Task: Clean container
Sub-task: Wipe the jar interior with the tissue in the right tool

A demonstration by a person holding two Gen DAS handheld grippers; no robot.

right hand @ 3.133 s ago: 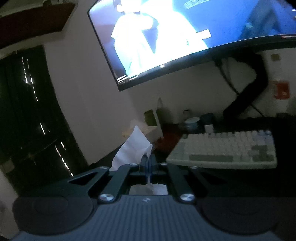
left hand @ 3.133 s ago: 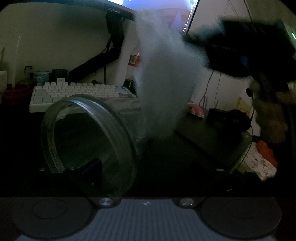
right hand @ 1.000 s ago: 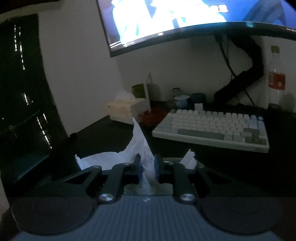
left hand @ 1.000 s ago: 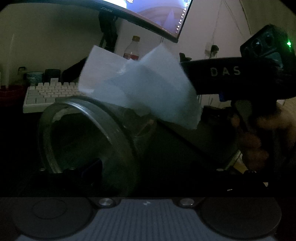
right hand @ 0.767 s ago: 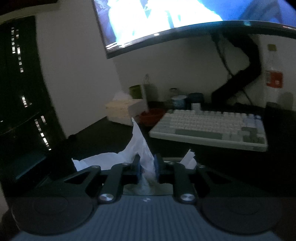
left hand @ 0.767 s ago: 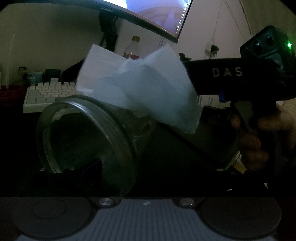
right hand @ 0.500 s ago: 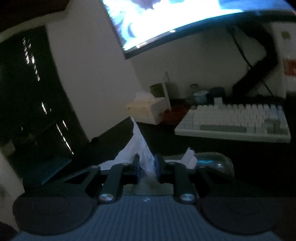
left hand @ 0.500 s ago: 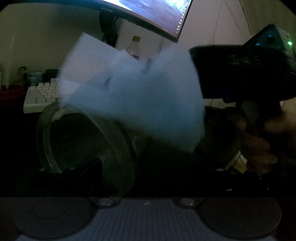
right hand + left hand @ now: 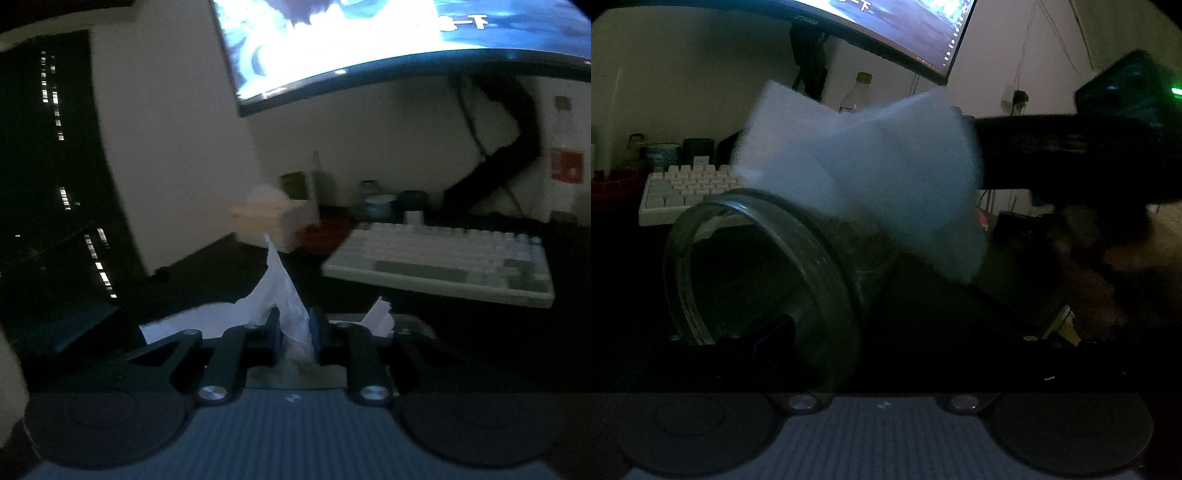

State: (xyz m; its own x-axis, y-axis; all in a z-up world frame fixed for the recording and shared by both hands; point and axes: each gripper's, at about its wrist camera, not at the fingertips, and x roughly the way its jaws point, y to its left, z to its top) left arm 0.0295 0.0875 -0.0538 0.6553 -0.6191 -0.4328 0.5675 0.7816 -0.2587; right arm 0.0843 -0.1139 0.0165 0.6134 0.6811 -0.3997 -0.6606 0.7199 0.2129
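Note:
A clear glass jar (image 9: 764,280) lies tilted on its side in my left gripper (image 9: 882,354), its wide mouth facing the camera; one finger (image 9: 775,332) shows inside the rim. The left gripper is shut on the jar. My right gripper (image 9: 295,328) is shut on a white tissue (image 9: 284,295). In the left wrist view the tissue (image 9: 871,184) rests against the jar's upper outer wall, with the right gripper's black body (image 9: 1071,155) behind it at right.
A white keyboard (image 9: 443,266) lies on the dark desk below a curved lit monitor (image 9: 369,44). A tissue box (image 9: 266,218), cups (image 9: 380,205) and a bottle (image 9: 855,92) stand at the back. A dark window fills the left.
The right gripper has brought the tissue down from above onto the jar's outer wall and is moving it across the glass. The jar has stayed in the left gripper.

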